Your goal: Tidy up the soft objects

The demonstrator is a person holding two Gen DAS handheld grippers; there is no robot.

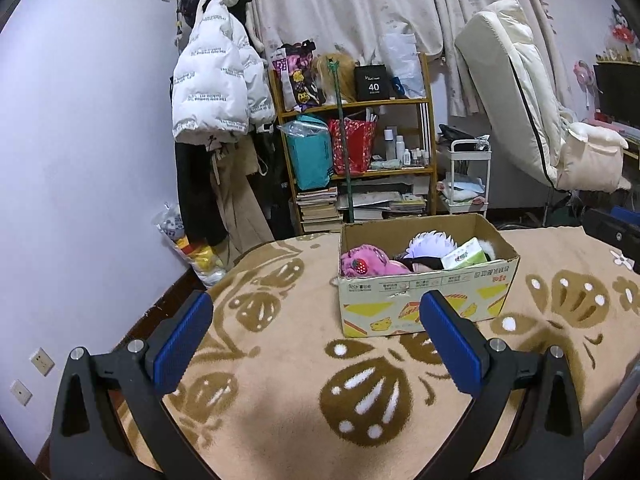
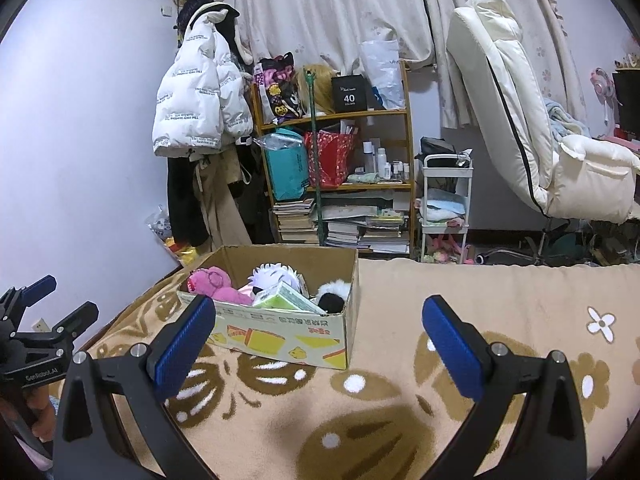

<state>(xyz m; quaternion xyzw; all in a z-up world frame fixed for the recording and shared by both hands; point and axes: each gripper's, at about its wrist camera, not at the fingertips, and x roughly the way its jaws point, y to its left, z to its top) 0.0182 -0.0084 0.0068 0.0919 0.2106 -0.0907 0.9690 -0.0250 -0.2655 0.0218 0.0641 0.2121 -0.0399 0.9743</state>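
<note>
Blue-padded fingers of the left gripper (image 1: 316, 328) fill the lower part of the left wrist view, spread wide apart with nothing between them, hovering above a beige blanket (image 1: 280, 412) patterned with brown leaf shapes. Just beyond the fingertips a cardboard box (image 1: 424, 300) with yellow printing sits on the blanket, its top flaps open. Inside it, from left to right, lie a pink plush toy (image 1: 364, 262) with a strawberry patch, a white spiky-haired plush (image 1: 430, 243) and a green and white tissue pack (image 1: 466, 255).

From the right wrist view, the right gripper (image 2: 316, 334) is likewise spread wide and holds nothing, above the same blanket. The box stands ahead and to its left, and a black and white plush (image 2: 334, 294) shows in the box's near right corner. The left gripper also appears at the far left edge of this view, held in a hand (image 2: 42, 416).

Behind the bed stand a wooden shelf (image 1: 356, 106) crowded with bags, bottles and books, a hanging white puffer jacket (image 1: 216, 80), pale curtains (image 1: 352, 0), and a cream reclining chair (image 1: 532, 104)
</note>
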